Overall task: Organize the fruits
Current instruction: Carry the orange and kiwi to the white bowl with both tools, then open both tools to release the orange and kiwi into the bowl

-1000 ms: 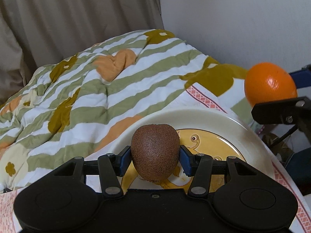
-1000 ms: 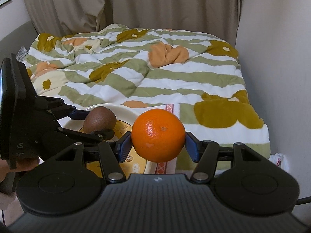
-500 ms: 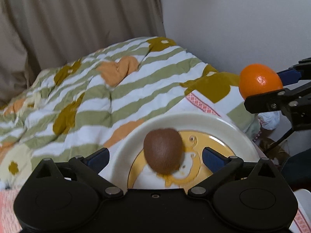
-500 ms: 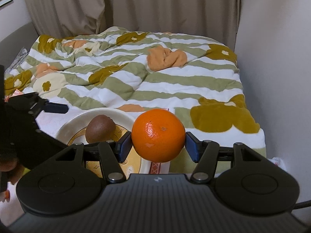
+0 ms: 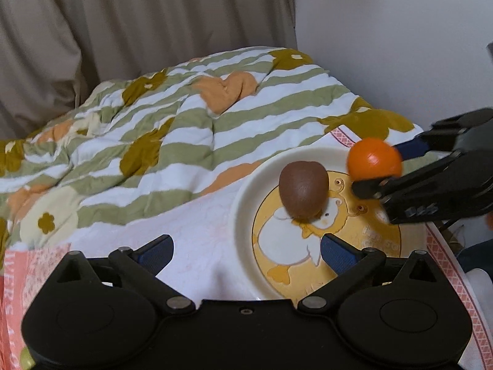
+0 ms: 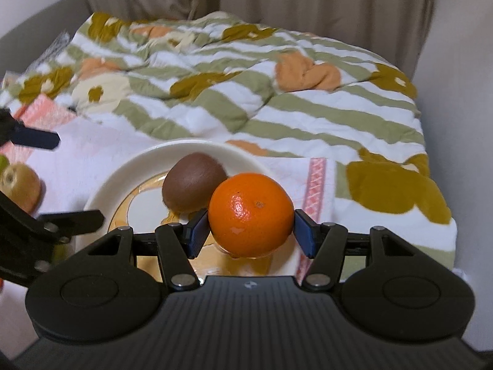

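Gripping the orange point(image 6: 251, 214), the right gripper point(image 6: 249, 231) has its blue fingers point(image 6: 197, 231) clamped on both sides of the fruit, low over the near right part of the plate point(image 6: 123, 169); whether the orange touches the plate is hidden by the fruit itself. Left gripper point(image 5: 246, 252) fingers point(image 5: 157, 251) spread wide, nothing between them, sitting back over the plate's near left rim and the white cloth point(image 5: 197, 225). Kiwi point(image 5: 303, 192) stands free on the plate's duck picture, just beside the orange, apart from both left fingers. Bare plate lies on the near left. Another kiwi-like fruit point(image 6: 20, 186) sits off the plate at the far left edge, cut off and partly behind the left gripper. Striped quilt point(image 6: 246, 92) covers the bed beyond; curtain point(image 5: 138, 30) and wall close the far side. Right of the bed the edge drops beside the wall.
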A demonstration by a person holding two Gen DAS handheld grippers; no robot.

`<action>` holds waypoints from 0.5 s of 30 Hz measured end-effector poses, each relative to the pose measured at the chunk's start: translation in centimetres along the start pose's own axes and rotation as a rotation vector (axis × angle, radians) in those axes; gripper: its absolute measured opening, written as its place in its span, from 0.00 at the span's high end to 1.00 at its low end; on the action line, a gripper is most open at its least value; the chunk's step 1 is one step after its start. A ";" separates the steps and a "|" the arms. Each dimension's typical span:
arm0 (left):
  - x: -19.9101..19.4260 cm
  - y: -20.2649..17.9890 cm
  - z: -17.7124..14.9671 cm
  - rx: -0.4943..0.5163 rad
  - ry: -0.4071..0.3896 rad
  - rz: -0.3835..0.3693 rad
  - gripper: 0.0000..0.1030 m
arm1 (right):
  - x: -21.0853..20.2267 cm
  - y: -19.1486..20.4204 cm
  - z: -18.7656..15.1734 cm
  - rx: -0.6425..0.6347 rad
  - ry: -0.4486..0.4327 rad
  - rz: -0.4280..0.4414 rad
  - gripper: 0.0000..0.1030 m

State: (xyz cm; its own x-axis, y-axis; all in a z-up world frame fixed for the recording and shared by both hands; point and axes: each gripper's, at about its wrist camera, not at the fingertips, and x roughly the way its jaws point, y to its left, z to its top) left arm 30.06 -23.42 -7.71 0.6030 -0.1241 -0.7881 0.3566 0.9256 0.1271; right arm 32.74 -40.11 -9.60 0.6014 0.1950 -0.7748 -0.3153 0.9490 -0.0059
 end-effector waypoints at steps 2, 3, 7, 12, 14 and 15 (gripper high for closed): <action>-0.2 0.4 -0.3 -0.018 0.010 0.004 0.00 | 0.7 0.8 -0.2 -0.030 0.008 -0.005 0.28; -0.2 0.5 -0.5 -0.021 0.016 0.011 0.00 | 1.0 1.0 -0.3 -0.039 0.011 -0.007 0.28; -0.6 0.7 -1.2 -0.007 0.016 0.055 0.00 | 1.7 1.7 -0.6 -0.064 0.019 -0.013 0.28; -1.3 1.0 -1.9 -0.009 0.000 0.061 0.00 | 1.2 2.7 -0.8 -0.109 -0.032 -0.084 0.02; -1.8 1.1 -2.1 -0.022 -0.012 0.053 0.00 | 0.5 2.7 -0.9 -0.112 -0.072 -0.106 0.00; -2.1 1.2 -2.2 -0.031 -0.019 0.046 0.00 | 0.1 2.7 -0.9 -0.109 -0.085 -0.108 0.00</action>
State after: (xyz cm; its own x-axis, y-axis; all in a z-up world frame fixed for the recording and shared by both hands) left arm 27.62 -21.24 -7.25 0.6320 -0.0876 -0.7700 0.3063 0.9409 0.1443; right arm 31.26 -37.77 -10.24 0.6946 0.1178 -0.7097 -0.3204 0.9339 -0.1586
